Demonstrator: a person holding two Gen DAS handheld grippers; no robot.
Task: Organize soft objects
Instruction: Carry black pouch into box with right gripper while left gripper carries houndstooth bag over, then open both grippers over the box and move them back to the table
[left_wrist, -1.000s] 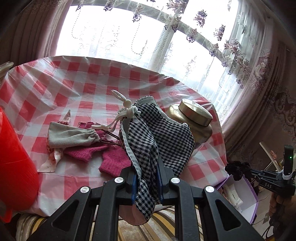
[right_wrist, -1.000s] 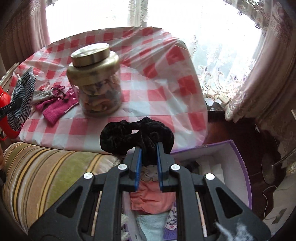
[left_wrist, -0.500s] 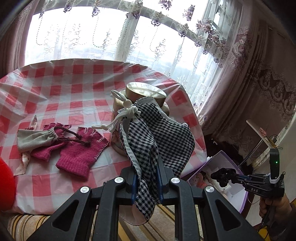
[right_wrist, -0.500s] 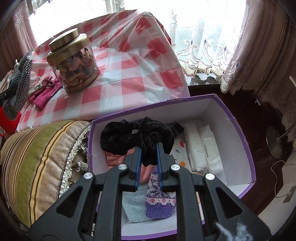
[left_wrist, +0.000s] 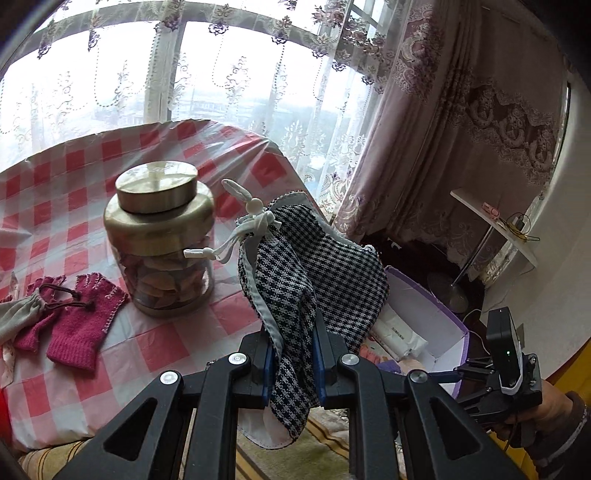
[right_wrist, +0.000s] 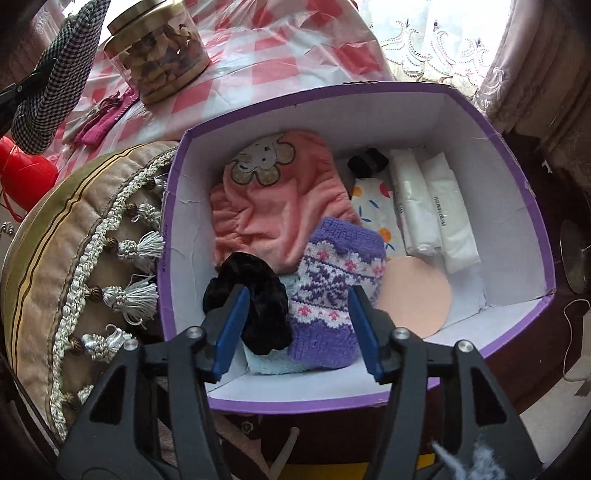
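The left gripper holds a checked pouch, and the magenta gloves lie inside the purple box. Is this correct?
Not quite. The left gripper does hold the checked pouch, but the magenta gloves lie on the table, left of the jar, not in the purple box. The left wrist view shows this.

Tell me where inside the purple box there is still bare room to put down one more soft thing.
Bare floor shows in the purple cardboard box along its right wall, beside the white wrapped packs, and in the corner near the round peach pad. The left half is crowded: pink fleece cloth, purple knitted piece, black velvet scrunchie.
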